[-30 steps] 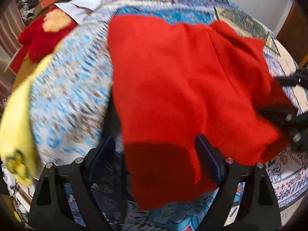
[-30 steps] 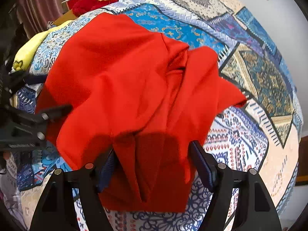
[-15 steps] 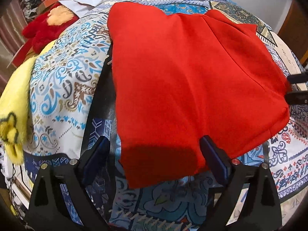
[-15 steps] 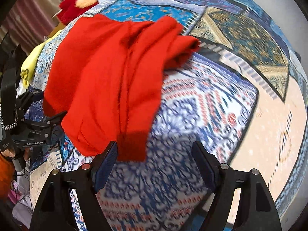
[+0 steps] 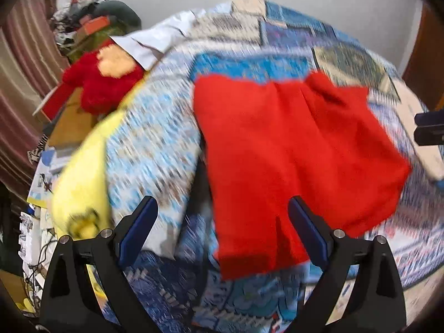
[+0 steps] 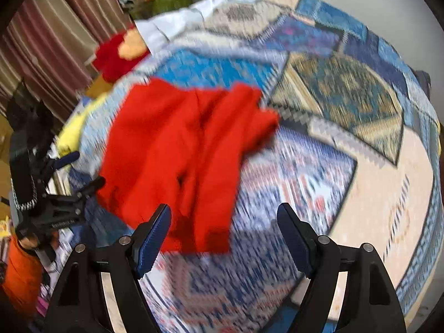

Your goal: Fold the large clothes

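A red garment (image 5: 291,152) lies folded and flat on the patchwork bedspread (image 5: 155,144), with a rumpled lump at its far right corner. My left gripper (image 5: 222,208) hovers open above the garment's near left edge, with nothing between its blue pads. In the right wrist view the red garment (image 6: 180,144) lies left of centre. My right gripper (image 6: 224,211) hangs open over its near right corner and holds nothing. The left gripper (image 6: 83,169) shows at that view's left edge, and the right gripper (image 5: 430,127) at the left wrist view's right edge. Both views are motion-blurred.
A yellow cloth (image 5: 80,183) drapes over the bed's left edge. A red plush toy (image 5: 102,83) and a white shirt (image 5: 155,41) lie at the far left, with a pile of clutter (image 5: 94,16) behind them. Striped curtains (image 5: 19,83) hang on the left. An orange sleeve (image 6: 19,277) shows at lower left.
Both grippers have risen and drawn back from the red garment, which now lies farther off on the bed. The left jaws stand a little wider than a second ago.
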Demonstrator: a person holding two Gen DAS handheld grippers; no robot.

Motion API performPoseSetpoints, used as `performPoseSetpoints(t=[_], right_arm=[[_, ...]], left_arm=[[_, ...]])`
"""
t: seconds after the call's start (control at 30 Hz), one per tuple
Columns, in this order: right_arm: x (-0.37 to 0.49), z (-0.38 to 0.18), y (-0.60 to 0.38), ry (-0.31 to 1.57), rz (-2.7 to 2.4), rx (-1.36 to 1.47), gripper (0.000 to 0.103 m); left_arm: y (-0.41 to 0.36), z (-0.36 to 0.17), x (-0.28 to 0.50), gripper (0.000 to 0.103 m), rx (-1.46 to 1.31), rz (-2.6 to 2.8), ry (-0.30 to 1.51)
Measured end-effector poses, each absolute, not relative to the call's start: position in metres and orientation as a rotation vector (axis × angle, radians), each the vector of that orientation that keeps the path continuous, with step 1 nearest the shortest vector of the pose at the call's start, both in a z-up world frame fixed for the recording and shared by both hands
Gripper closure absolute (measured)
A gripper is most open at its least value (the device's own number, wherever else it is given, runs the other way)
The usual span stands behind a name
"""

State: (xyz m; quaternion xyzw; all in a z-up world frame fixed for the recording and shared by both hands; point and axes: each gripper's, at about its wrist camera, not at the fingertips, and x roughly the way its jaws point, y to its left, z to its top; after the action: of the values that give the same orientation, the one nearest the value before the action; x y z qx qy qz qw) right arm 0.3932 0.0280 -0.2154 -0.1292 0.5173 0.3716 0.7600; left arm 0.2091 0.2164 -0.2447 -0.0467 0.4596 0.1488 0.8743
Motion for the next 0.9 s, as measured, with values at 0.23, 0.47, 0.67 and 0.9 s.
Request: performPoseSetpoints(t=[0.23,0.47,0.67,0.9], right_arm=[[0.418,-0.223,0.097,1.095,0.831,-0.289,0.026],[0.459,-0.272,0.149,1.184,0.801,-0.332,0.026],[0.483,-0.295,0.149,1.166,0.752,-0.404,0.026],[0.463,-0.256,0.111,1.028,0.636,-0.41,0.026]], left_arm=[[0.25,-0.233,0.258,0.007,-0.089,0.353,0.912],[0.285,-0.266,0.313,0.004,-0.144,0.366,0.979],[0.304,-0.276,0.333,0.0,-0.232,0.355,0.956],[0.288,-0.253,0.332,0.006,-0.132,0.431,0.967]])
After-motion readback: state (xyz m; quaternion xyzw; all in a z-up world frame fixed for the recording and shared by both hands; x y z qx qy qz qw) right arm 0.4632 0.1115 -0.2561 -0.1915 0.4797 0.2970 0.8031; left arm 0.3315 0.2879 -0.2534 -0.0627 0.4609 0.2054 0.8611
